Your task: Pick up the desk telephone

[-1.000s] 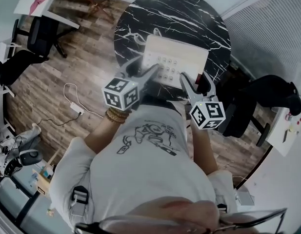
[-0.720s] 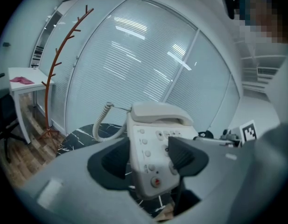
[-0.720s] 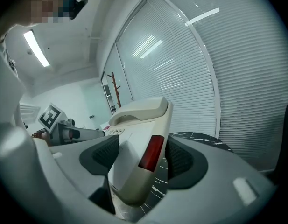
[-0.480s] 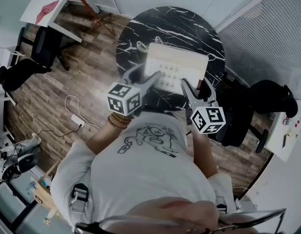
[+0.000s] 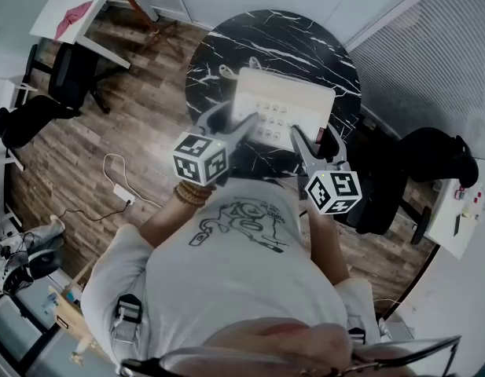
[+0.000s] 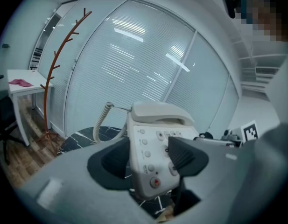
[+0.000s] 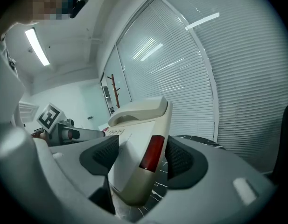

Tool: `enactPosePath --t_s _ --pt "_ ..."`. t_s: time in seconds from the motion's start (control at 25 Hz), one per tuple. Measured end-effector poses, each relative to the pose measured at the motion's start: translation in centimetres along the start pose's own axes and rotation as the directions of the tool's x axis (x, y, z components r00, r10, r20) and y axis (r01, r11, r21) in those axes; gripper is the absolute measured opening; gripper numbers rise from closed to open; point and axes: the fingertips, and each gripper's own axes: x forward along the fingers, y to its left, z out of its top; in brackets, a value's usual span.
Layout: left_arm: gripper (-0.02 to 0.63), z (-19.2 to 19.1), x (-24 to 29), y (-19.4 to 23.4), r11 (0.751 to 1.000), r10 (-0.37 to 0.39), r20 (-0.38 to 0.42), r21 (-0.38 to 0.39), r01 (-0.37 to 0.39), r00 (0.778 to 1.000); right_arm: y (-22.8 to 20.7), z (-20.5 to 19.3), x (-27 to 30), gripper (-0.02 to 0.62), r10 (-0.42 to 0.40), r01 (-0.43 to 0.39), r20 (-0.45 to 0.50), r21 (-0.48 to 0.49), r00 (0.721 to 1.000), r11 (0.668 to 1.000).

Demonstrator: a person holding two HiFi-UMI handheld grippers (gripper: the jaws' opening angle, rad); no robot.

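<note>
Head view: left tongs [image 5: 236, 122] and right tongs [image 5: 311, 136] each clamp a near corner of the beige desk telephone [image 5: 288, 103], one on either side. The telephone is held tilted above the round black marble tabletop [image 5: 273, 31]. Its handset [image 6: 161, 112] sits at the far end.

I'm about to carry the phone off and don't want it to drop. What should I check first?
1. Left gripper shut on the telephone: ok.
2. Right gripper shut on its other side: ok.
3. Handset seated in its cradle: ok.
4. Cord free to follow: cannot tell, its far end is hidden.
5. Telephone clear of the table: near edge ok, far edge cannot tell.
</note>
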Motion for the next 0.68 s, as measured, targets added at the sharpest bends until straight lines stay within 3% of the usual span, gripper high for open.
enactPosePath --t_s 0.68 --pt "0.259 0.0 0.39 -0.26 1.0 0.003 -0.002 -0.001 -0.003 1.0 -0.46 0.05 -0.12 0.318 -0.003 0.003 -0.001 0.007 1.0 1.0"
